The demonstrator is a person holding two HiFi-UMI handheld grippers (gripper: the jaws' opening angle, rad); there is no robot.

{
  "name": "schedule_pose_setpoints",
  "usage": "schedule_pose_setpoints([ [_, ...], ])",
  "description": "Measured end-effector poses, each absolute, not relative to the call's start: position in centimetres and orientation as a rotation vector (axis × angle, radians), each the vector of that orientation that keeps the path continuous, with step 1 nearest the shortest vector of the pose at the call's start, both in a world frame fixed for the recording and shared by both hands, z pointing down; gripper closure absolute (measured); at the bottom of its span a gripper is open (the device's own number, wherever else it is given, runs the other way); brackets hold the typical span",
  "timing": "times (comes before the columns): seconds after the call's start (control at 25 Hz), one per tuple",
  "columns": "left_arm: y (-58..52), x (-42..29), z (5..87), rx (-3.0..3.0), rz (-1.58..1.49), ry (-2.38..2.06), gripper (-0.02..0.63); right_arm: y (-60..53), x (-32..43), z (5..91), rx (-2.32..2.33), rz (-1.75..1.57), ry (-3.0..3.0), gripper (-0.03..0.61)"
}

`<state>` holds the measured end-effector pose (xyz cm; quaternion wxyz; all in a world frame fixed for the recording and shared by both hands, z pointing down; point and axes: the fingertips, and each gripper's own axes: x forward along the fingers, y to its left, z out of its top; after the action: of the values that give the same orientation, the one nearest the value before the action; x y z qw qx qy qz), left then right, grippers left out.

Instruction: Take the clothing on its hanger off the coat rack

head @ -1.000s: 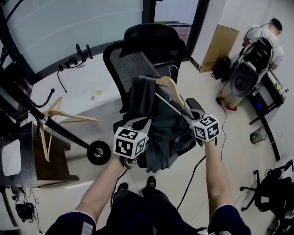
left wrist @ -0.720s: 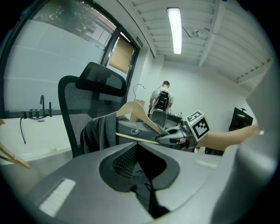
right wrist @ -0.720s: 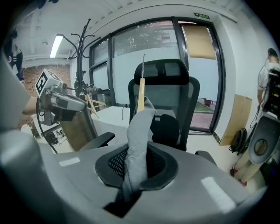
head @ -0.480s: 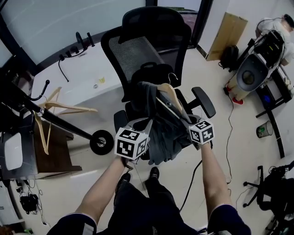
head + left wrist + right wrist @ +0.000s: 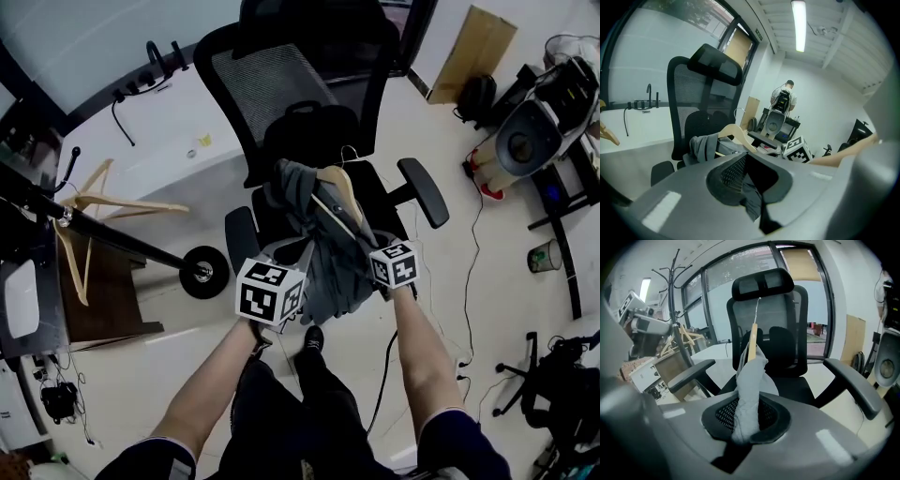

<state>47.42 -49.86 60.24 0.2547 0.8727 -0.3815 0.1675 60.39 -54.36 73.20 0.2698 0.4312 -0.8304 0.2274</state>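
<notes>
Head view puts both of your tools low in front of you, above the front edge of the black office chair (image 5: 281,84). Between them hangs the dark grey clothing (image 5: 328,267), bunched on its wooden hanger (image 5: 339,187). It is off the coat rack (image 5: 131,246), which stands well apart on your left with two empty wooden hangers (image 5: 98,199) on it. The clothing is over the chair seat, between the armrests, and its lower folds hang down past the front of the seat. The hanger is tilted, with its wire hook (image 5: 349,152) pointing toward the backrest. Your left tool (image 5: 286,258) is at the near left side of the bundle, and your right tool (image 5: 367,248) is at its right side, just inside the right armrest (image 5: 424,192). In the left gripper view, your left tool (image 5: 750,180) has its jaws closed on a fold of the dark fabric. One arm of the hanger (image 5: 733,133) and the draped clothing (image 5: 705,145) rise just beyond it. In the right gripper view, your right tool (image 5: 745,420) is clamped on a twisted strip of the clothing (image 5: 750,376), and that strip runs up to the hanger (image 5: 752,341). The coat rack (image 5: 675,287) stands behind at the left. A person (image 5: 787,91) is standing at the far wall.
</notes>
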Motion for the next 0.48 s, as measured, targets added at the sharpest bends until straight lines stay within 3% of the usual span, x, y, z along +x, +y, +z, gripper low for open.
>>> schedule_pose_setpoints([
  [0.32,-49.4,47.4,62.2,2.329,0.473,-1.046,0.601,-54.6,61.1,77.4,1.209,0.67,-2.15,0.535],
  [0.48,-49.9,47.5,62.9,2.313,0.49,-1.061,0.601,-55.2,61.3,77.5,1.227,0.686,-2.165,0.434],
])
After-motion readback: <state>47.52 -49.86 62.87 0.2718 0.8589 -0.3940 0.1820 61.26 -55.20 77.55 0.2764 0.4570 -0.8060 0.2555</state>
